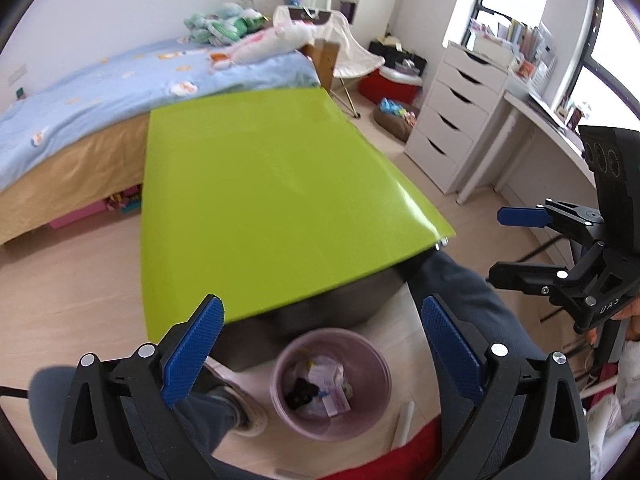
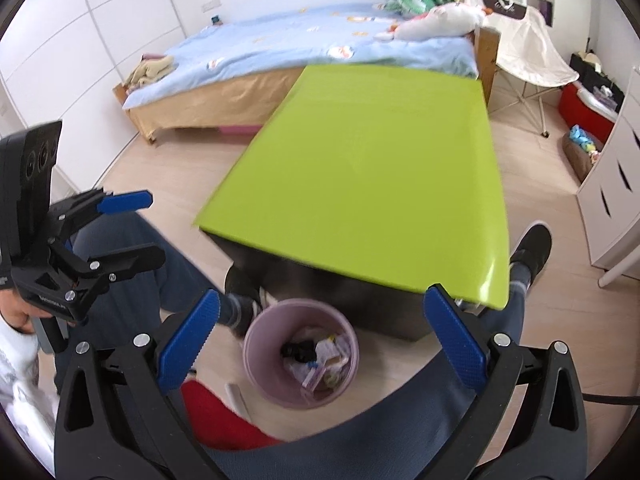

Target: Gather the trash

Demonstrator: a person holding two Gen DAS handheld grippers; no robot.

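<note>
One bed (image 2: 304, 44) with a pale blue cover runs along the far wall, and one lime-green table (image 1: 260, 200) stands in front of it, its top bare in both views. One white drawer unit (image 1: 460, 120) with five drawers sits to the right by the window.

Below the table's near edge, on the floor between the seated person's legs, stands one pink wastebasket (image 1: 330, 384). The trash (image 1: 320, 390) lies inside it: a dark lump, a few pale wrappers or small cartons and some scraps, though motion blur makes an exact count unsafe.

The left gripper (image 1: 320, 356) hangs above the basket with its jaws spread wide and nothing between its blue pads (image 1: 192, 356). The right gripper (image 2: 324, 344) is held the same way, jaws fully apart and empty, just over the basket's rim (image 2: 256, 332). Each shows in the other's view, off to the side, open as well.

With the tabletop clear and the rubbish already in the basket, the collecting looks finished or nearly so; this reads as the moment after a drop. Any further move calls for finding a stray piece, perhaps on the floor, then lowering one gripper to straddle it before closing. No loose litter is plainly visible on the floor.
</note>
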